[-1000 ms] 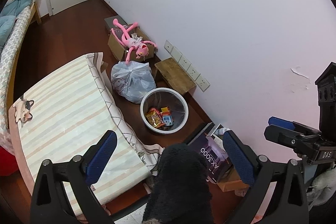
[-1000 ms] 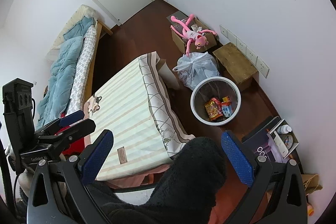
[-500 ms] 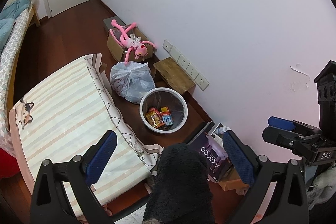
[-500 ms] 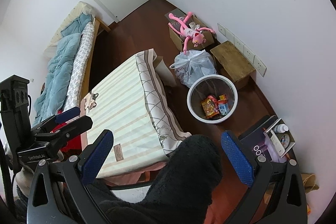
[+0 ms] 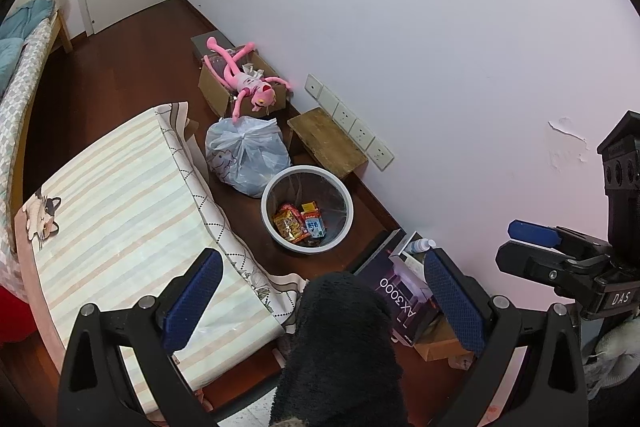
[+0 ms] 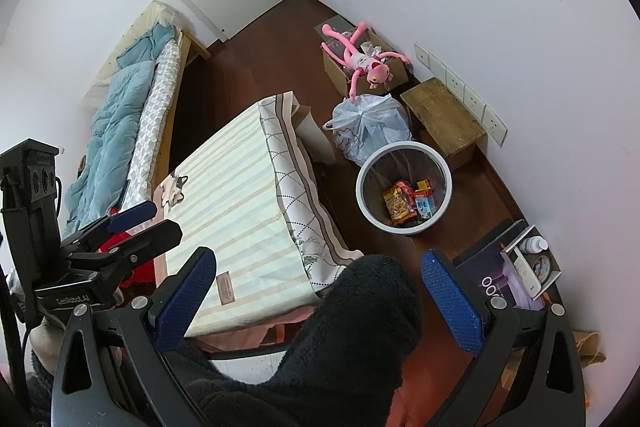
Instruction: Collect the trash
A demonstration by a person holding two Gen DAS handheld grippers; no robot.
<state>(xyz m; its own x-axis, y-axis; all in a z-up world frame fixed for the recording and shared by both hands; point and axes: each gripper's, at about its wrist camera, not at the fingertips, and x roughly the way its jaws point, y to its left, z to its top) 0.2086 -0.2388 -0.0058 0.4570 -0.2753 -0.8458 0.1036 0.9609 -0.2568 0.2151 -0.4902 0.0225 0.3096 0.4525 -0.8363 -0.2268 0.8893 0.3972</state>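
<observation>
Since a second ago we've drifted up and back a bit: the round white mesh wastebasket (image 5: pixel 307 209) sits slightly lower and smaller in the left view. We count one basket on the dark floor beside the striped table (image 5: pixel 120 195), with three snack wrappers (image 5: pixel 298 223) inside, plus one tied clear plastic bag (image 5: pixel 246 157) touching its rim. Our left gripper (image 5: pixel 320 297) hangs high, its blue pads wide apart, holding nothing.

The right view shows the same basket (image 6: pixel 404 187) and one pink plush toy (image 6: pixel 362 61). The right gripper (image 6: pixel 318 293) is also spread, empty, tilted down over a fuzzy black sleeve (image 6: pixel 360 327).
</observation>
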